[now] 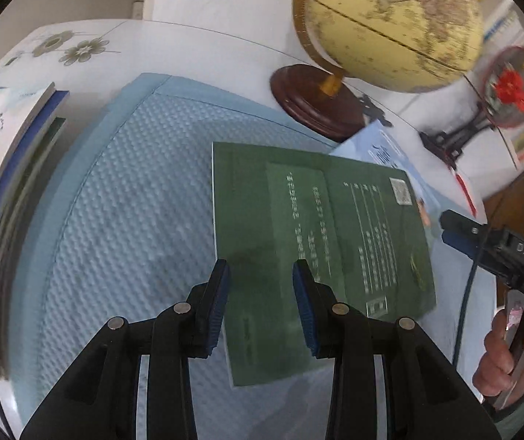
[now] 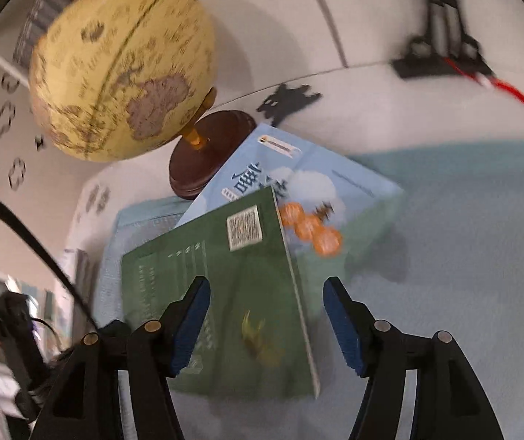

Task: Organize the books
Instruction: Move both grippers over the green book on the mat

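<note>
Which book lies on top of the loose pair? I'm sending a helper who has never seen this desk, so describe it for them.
Find the yellow globe on its dark wooden base; in front of it two books overlap on the blue mat. The top one is the green book, with a white QR code, covering part of the light blue book.

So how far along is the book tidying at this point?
Done: some books already stand stacked at the mat's left edge. In hand: nothing; the left gripper and right gripper hover open over the green book. Left: the green book and the light blue book under it.
</note>
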Demonstrator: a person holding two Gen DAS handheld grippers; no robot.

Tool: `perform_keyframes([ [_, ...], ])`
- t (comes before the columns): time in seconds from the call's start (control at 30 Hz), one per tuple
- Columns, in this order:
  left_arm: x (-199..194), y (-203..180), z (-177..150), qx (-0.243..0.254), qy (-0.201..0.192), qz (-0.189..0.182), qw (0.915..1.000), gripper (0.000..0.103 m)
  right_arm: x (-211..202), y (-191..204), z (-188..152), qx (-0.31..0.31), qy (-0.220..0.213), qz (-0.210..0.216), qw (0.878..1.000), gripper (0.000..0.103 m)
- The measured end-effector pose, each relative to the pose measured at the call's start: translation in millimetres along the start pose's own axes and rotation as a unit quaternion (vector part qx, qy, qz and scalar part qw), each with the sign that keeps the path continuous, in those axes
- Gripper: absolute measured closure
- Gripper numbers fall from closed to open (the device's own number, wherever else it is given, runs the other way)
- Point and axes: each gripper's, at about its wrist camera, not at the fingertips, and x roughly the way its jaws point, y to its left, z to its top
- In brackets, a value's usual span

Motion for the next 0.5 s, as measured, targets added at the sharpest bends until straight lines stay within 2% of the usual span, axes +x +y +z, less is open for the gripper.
perform_keyframes([
  [0.17,0,-7,-3,-0.007,-0.021,0.031,0.9993,0.070,34,13,13,-0.069,0.017,-0.024,0.997,0.049],
  [0.2,2,-9,-4,-0.001,-0.020,0.038,0.9991,0.070,32,14,9,-0.084,0.018,-0.016,0.996,0.050],
  [0.27,2,-13,-8,0.006,-0.019,0.043,0.9989,0.070,31,21,-3,-0.108,0.020,-0.029,0.993,0.049],
  [0.33,0,-19,-14,0.009,-0.005,0.002,0.9999,0.070,27,18,-19,-0.117,0.028,-0.020,0.993,0.049],
  [0.4,0,-30,-24,0.017,0.020,-0.039,0.9989,0.070,16,13,-38,-0.110,0.041,0.008,0.993,0.049],
  [0.5,-5,-55,-48,0.059,0.026,-0.019,0.9977,0.070,-2,5,-85,-0.119,0.072,0.032,0.990,0.050],
])
